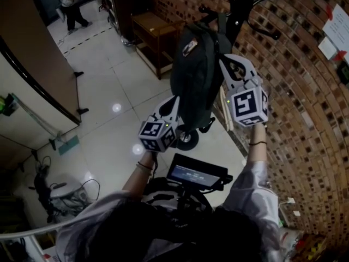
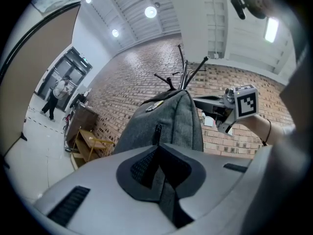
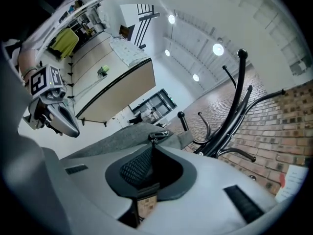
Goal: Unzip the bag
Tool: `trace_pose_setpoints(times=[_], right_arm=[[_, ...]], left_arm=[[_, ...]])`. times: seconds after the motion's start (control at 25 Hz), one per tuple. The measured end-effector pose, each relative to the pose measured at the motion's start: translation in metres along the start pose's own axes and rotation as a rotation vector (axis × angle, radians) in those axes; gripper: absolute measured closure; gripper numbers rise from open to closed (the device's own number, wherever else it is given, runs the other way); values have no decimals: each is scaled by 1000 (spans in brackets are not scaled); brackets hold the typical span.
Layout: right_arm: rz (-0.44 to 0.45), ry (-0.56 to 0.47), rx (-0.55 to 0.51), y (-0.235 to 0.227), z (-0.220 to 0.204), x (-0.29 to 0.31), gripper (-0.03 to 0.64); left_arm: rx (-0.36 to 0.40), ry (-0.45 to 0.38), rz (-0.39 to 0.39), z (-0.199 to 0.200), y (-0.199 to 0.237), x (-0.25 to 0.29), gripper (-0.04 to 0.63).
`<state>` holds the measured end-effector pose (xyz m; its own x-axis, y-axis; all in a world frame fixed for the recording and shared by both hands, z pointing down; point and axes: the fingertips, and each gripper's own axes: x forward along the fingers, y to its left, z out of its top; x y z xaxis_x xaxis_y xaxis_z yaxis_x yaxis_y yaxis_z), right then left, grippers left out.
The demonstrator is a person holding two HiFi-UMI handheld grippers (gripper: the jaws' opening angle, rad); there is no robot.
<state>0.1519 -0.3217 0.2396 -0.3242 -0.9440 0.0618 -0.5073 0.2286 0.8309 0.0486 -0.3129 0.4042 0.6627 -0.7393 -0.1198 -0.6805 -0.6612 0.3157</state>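
Note:
A dark grey backpack [image 1: 196,70] hangs on a black coat rack [image 1: 240,10] against a brick wall. My left gripper [image 1: 175,103] is at the bag's lower left side. In the left gripper view my left gripper [image 2: 157,148] is shut, with a fold of the grey bag fabric [image 2: 168,116] pinched between its jaws. My right gripper [image 1: 229,64] is at the bag's upper right edge. In the right gripper view the right gripper [image 3: 152,146] has its tips closed on the metal zipper pull [image 3: 157,135] on top of the bag [image 3: 117,140].
The brick wall [image 1: 305,91] runs close along the right. A wooden side table [image 1: 152,31] stands behind the bag, and a small wheel [image 1: 187,140] sits on the floor below it. A person [image 1: 70,4] stands far off on the tiled floor [image 1: 109,91].

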Motion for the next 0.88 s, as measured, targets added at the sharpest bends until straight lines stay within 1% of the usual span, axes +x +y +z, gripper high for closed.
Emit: trace_pose_setpoints(times=[0.08,0.2,0.28,0.44,0.6,0.72,0.8,0.88], right_arm=[[-17,6,-20,-1,1,4,591],[-33,23,8,-3,1,5,597],[-27,37,4,-2,1,5,601],[-20,62,16,0,-1,0,604],[11,69,-41,4,-1,-4,604],[3,89,-27,8,-4,-8,604],[14,89,-44,12,-4,-9,604],[-1,92,-9,14,-7,-12,604]], left_arm=[[-5,9,6,0,1,-2,588],[-6,15,15,2,4,-4,588],[-6,3,19,4,8,-5,588],[-24,20,29,9,9,-7,588],[-20,32,21,5,9,-7,588],[-19,17,6,3,8,-5,588],[-22,34,1,4,3,-7,588],[-18,44,-1,3,1,-8,588]])
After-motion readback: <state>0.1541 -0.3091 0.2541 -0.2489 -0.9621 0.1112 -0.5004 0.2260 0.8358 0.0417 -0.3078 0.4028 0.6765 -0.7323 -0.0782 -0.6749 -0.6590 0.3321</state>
